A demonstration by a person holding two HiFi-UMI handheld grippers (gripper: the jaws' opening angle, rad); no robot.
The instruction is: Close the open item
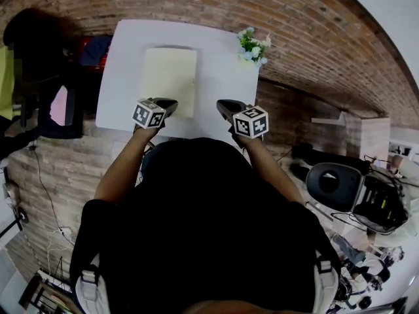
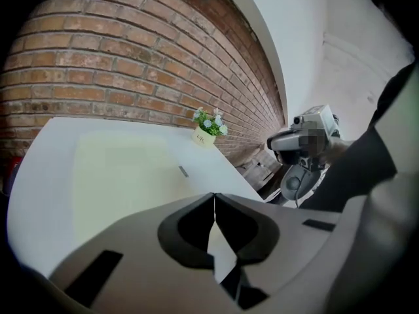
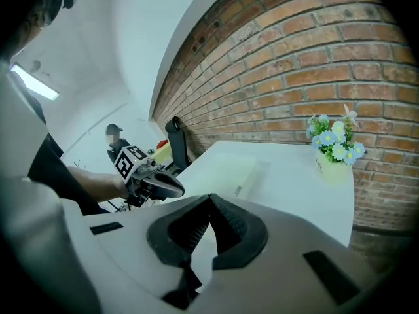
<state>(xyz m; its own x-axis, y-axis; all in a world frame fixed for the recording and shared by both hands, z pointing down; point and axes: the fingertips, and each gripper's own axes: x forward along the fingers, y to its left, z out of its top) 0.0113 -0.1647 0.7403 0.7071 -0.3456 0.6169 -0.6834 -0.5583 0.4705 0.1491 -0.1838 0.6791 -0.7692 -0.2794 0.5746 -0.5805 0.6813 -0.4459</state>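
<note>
A pale cream flat book-like case (image 1: 170, 77) lies on the white table (image 1: 121, 84), and it looks flat with its cover down. The left gripper view shows it as a pale slab (image 2: 124, 169) with a small tab (image 2: 183, 171) at its right edge. My left gripper (image 1: 169, 103) hovers at the table's near edge, just in front of the case, jaws shut on nothing. My right gripper (image 1: 224, 104) hangs beside it to the right, also shut and empty. Each gripper shows in the other's view: the right gripper (image 2: 275, 142) and the left gripper (image 3: 171, 188).
A small pot of white and blue flowers (image 1: 253, 47) stands at the table's far right corner. A brick wall runs behind the table. A dark chair with bags (image 1: 55, 103) sits left of the table, and a black office chair (image 1: 334, 183) stands to the right.
</note>
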